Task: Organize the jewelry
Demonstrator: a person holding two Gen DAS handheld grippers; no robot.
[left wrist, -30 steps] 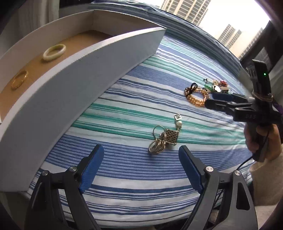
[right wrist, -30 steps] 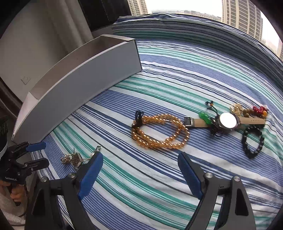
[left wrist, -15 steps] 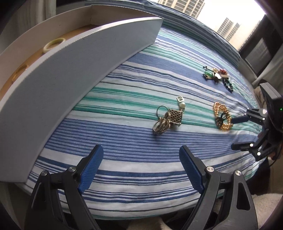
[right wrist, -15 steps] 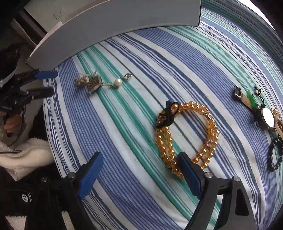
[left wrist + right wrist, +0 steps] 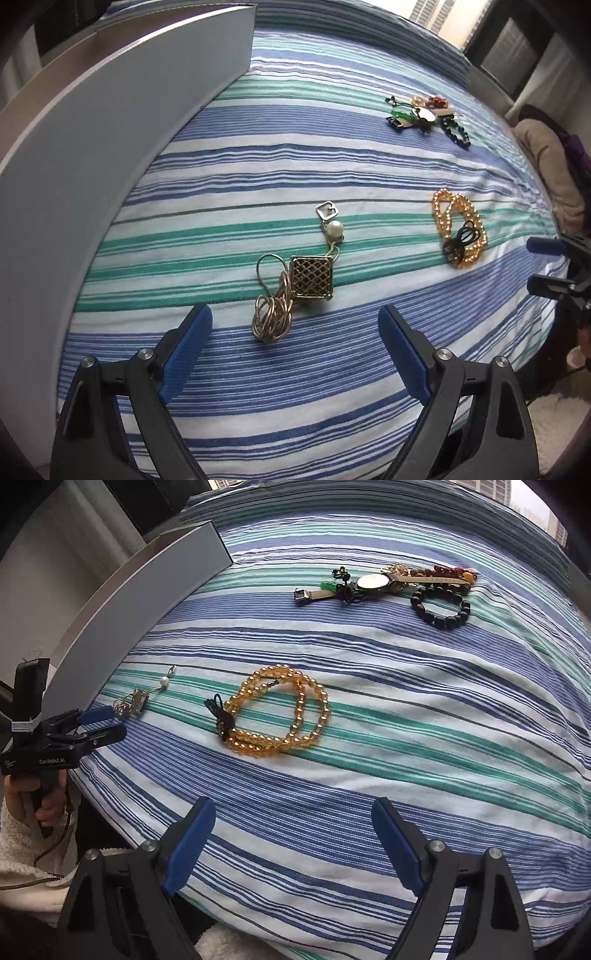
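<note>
gold necklace (image 5: 291, 288) just ahead, between spread left gripper (image 5: 293, 332) fingers

A coiled gold chain with a square lattice pendant (image 5: 295, 286) is seen on the blue-and-green striped bedsheet (image 5: 332, 155), just ahead of the left gripper (image 5: 295, 343), whose jaws are spread wide.

Both the left gripper (image 5: 293, 325) and right gripper (image 5: 293, 819) point steeply downward, jaws spread wide, holding nothing.

Soft daylight comes in from the bright window (image 5: 428, 11) at the top, the striped bed (image 5: 406, 686) looks sharp with only faint shadows, and the round lens bends the edges and darkens the corners.
</note>
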